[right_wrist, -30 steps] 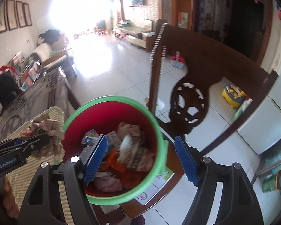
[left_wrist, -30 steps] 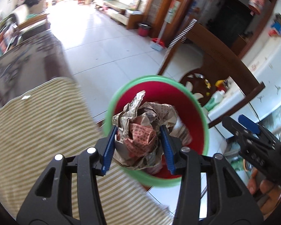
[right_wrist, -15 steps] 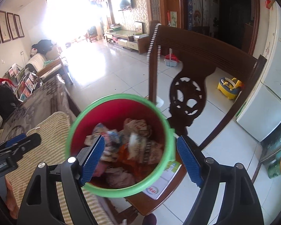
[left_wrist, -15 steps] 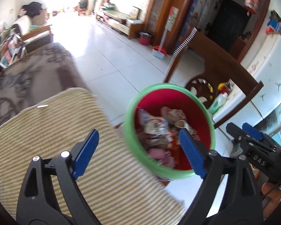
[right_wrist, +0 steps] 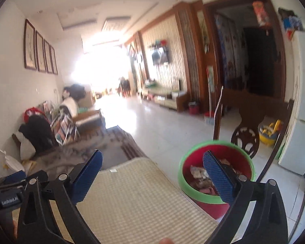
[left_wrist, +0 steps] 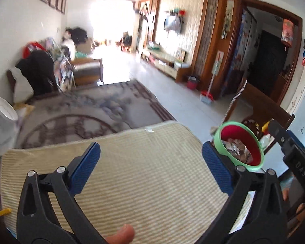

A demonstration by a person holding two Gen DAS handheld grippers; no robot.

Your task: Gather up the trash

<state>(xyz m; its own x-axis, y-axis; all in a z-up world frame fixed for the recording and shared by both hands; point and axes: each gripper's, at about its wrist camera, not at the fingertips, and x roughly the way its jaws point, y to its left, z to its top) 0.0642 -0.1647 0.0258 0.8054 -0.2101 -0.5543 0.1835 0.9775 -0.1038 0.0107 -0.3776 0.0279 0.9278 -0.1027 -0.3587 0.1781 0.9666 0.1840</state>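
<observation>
Striped beige mat is lying under the left gripper, jaws just opening wide, nothing between them. Right gripper jaws likewise just opening, empty. Green-rimmed red bin is sitting at right, near the wooden chair, holding crumpled trash.

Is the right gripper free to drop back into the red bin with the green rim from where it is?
Probably yes. The right gripper is open and holds nothing, and the red bin is uncovered, with only crumpled trash inside.
</observation>
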